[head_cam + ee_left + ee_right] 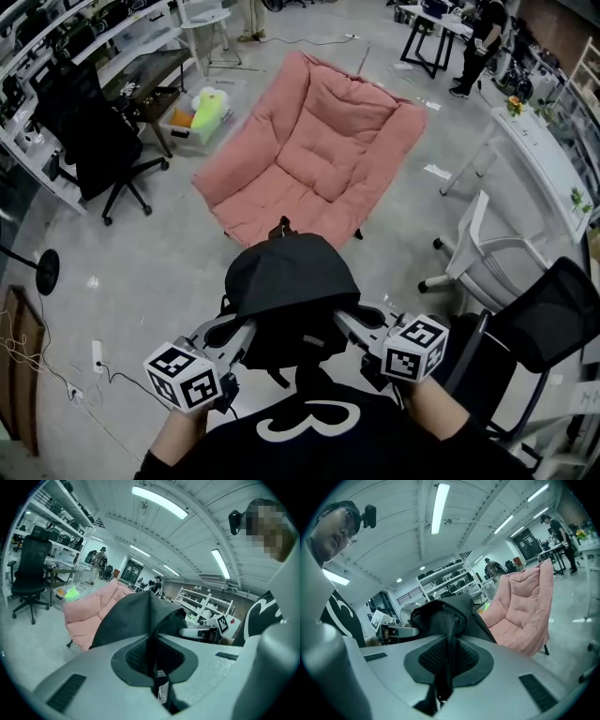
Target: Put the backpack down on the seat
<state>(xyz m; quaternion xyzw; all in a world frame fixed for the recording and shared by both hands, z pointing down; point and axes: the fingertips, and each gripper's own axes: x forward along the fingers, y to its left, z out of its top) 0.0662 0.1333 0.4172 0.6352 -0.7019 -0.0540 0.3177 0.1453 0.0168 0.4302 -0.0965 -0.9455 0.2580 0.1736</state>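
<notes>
A black backpack (291, 286) hangs in the air between my two grippers, in front of a pink padded seat (314, 145). My left gripper (246, 330) is shut on the backpack's fabric at its left side; the left gripper view shows black cloth (152, 634) pinched between the jaws. At the right side my right gripper (345, 321) is shut on the backpack too, with black fabric (447, 653) squeezed between its pads. The seat (89, 609) lies beyond the bag in both gripper views, and the bag is apart from it.
A black office chair (94, 141) stands at the left by a desk. A white chair (478, 253) and a black mesh chair (553, 309) stand at the right. A bin with yellow-green items (202, 112) sits behind the seat. People stand at the far tables (483, 37).
</notes>
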